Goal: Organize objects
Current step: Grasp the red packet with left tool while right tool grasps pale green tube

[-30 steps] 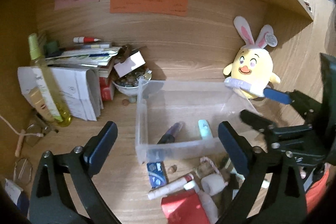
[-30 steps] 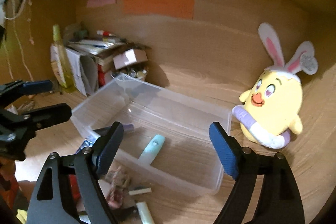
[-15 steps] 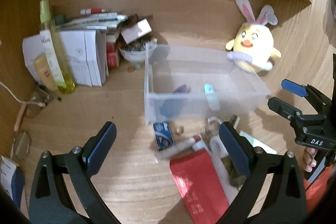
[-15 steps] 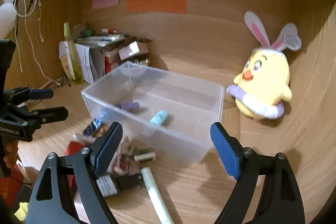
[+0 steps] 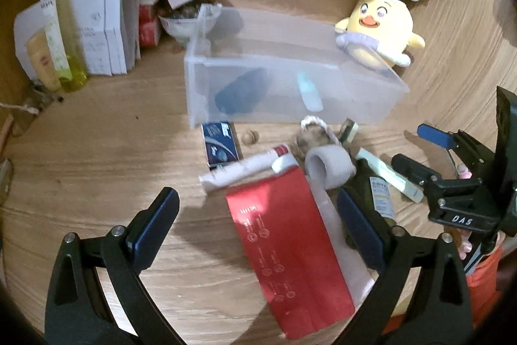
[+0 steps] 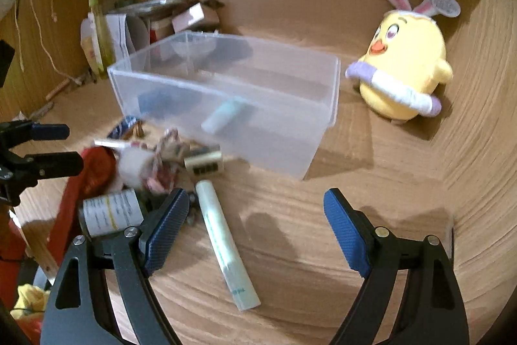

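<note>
Change: both grippers have pulled back from the clear bin (image 5: 290,92) over the last second; a second ago they hung right over its rim, now the loose pile in front of it fills the lower frames.
Meaning: judged from this, a drop-off is done and the next pick is being chosen from the pile.
Bin contents: a dark purple item (image 5: 242,91) and a pale teal tube (image 5: 310,91) lie inside, seen through the front wall.
Pile: red packet (image 5: 287,248), white tube with red cap (image 5: 245,167), blue card box (image 5: 221,143), tape roll (image 5: 328,162), all lower centre of the left view, outside the bin.
Left gripper (image 5: 258,225): released, jaws wide, holding nothing; hovers above the red packet, tilted down at the desk (image 5: 97,151).
Right gripper (image 6: 255,231): released, jaws wide, empty; the long pale green tube (image 6: 226,248) lies between its fingers in the lower centre, below them.
Likely next: the right one seems best placed for that tube.
Bystander: plush chick (image 6: 404,67) sits upper right, just beside the bin.
</note>
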`<state>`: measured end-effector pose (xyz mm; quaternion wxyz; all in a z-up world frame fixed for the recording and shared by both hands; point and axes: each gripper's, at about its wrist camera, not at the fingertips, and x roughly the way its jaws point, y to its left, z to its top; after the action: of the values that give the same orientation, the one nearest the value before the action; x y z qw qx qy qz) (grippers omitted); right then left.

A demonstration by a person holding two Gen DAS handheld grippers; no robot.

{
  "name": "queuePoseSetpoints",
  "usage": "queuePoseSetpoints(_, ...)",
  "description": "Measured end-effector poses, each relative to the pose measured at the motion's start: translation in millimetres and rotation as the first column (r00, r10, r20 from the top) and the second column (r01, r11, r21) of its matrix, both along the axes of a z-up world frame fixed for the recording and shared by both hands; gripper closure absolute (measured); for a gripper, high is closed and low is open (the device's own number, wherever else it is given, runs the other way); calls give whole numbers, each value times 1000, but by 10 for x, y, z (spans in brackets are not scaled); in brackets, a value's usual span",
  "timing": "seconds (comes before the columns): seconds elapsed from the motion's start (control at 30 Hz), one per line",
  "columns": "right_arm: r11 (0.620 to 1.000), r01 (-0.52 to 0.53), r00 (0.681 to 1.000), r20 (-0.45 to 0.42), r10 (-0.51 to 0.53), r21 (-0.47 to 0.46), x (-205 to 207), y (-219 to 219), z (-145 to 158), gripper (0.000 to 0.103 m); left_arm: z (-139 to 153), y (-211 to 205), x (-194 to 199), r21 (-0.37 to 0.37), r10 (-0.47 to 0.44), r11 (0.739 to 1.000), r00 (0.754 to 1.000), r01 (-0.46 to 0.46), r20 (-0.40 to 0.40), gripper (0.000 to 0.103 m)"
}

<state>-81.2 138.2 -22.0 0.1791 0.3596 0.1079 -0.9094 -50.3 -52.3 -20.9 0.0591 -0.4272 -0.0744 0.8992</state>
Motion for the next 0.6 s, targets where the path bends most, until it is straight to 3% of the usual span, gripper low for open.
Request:
queuePoseSetpoints(0.3,999,-18,999,42,16,34,-16,-80,-102,22,-143,44,-125,35,-15,999,998,13,57,4)
queuePoseSetpoints(0.47,999,-43,994,100,41,22,-54,-80,-161,48,-185,-1,-127,65,-25,998,998,21,60,5)
queuePoseSetpoints(0.6,998,-66,987,145,64,12,-71,-97,-220,67,-186,14,-127,66,-50,997,997,46,57,26)
